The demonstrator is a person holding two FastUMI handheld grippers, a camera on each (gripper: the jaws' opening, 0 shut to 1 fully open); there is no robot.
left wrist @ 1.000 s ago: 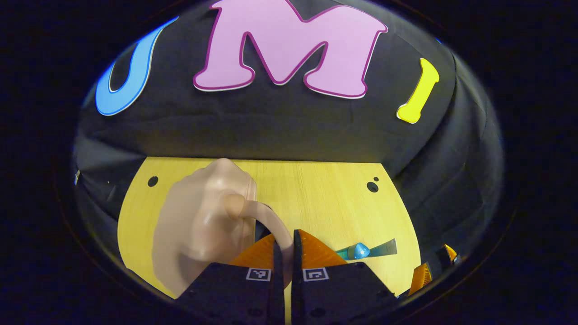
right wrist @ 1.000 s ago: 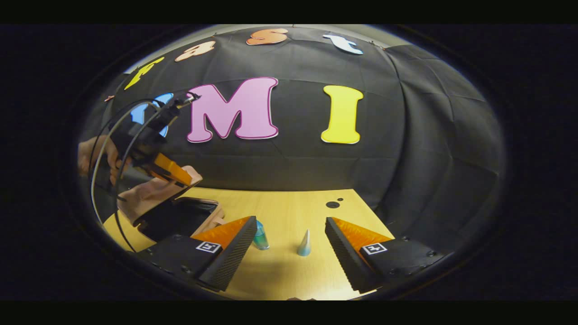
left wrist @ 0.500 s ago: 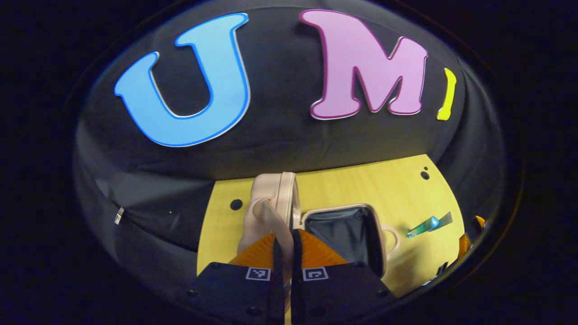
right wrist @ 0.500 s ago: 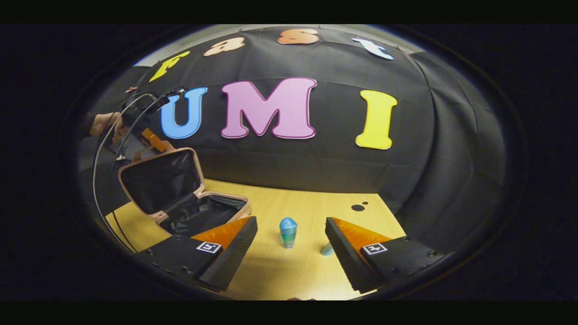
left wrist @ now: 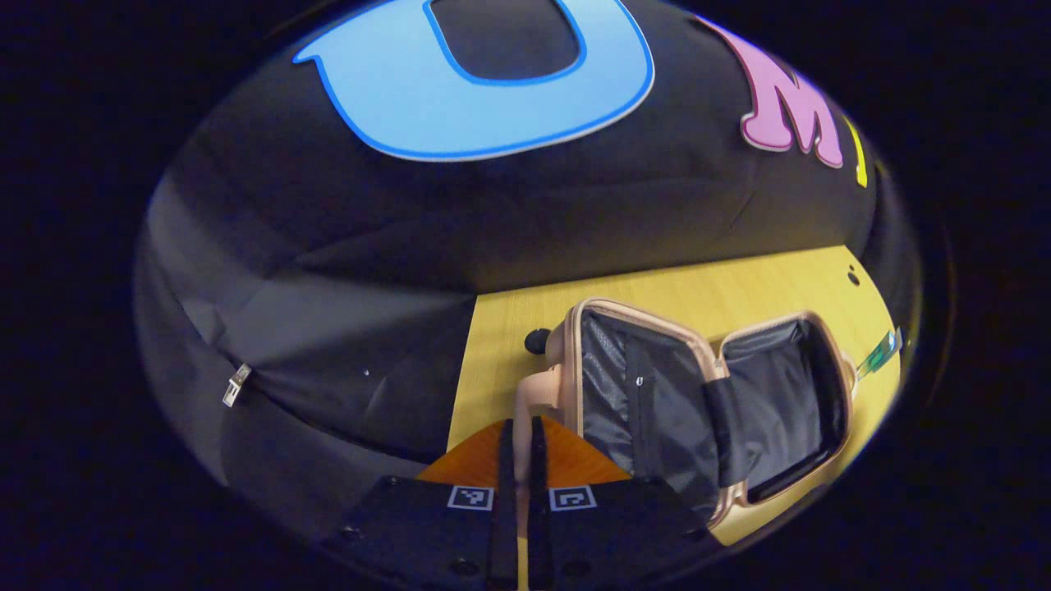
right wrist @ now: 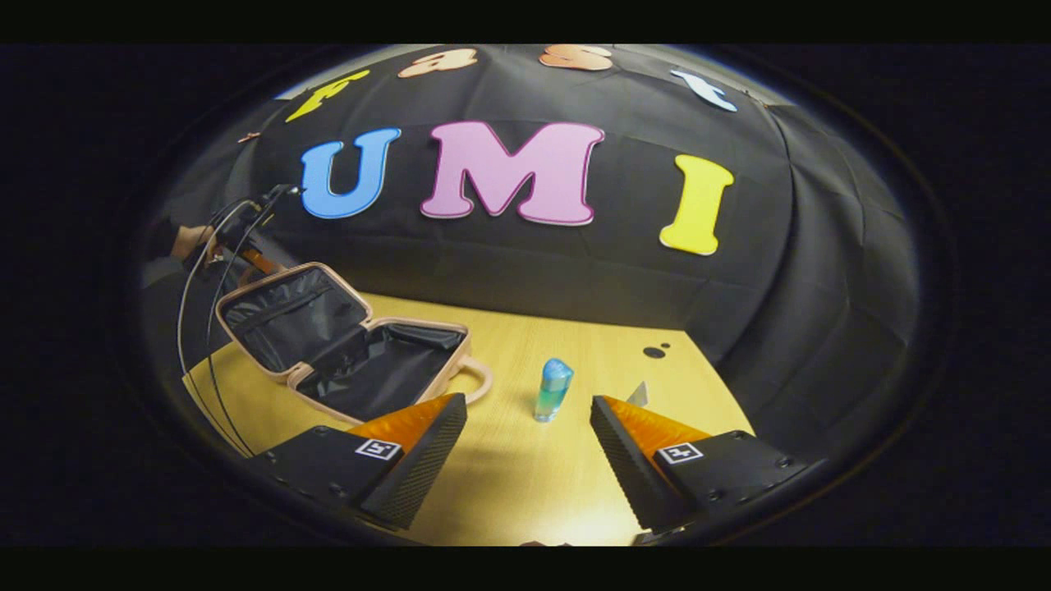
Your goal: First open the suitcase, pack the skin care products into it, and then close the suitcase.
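A pale pink suitcase [right wrist: 345,349] lies open on the wooden table [right wrist: 525,492], its dark lining showing. The lid [left wrist: 636,386] leans back to the left and the base [left wrist: 780,398] sits to its right. My left gripper [left wrist: 519,425] is shut on the lid's pink handle [left wrist: 530,392]; from the right gripper view it sits behind the lid [right wrist: 256,261]. My right gripper [right wrist: 527,435] stands open above the table. A blue-green bottle [right wrist: 553,389] stands upright beyond its fingers. A small tube [right wrist: 639,395] peeks out behind the right finger and also lies far right [left wrist: 878,353].
A hand [right wrist: 190,240] holds the left gripper, with cables [right wrist: 193,328] hanging down in front of the suitcase's left side. Black cloth walls close the table at the back and both sides. Small holes [right wrist: 654,352] mark the tabletop at the far right.
The left gripper has swung the lid up and over to the left by its handle, so the suitcase went from half raised to wide open. The right gripper drifted a little; the bottle now appears farther off.
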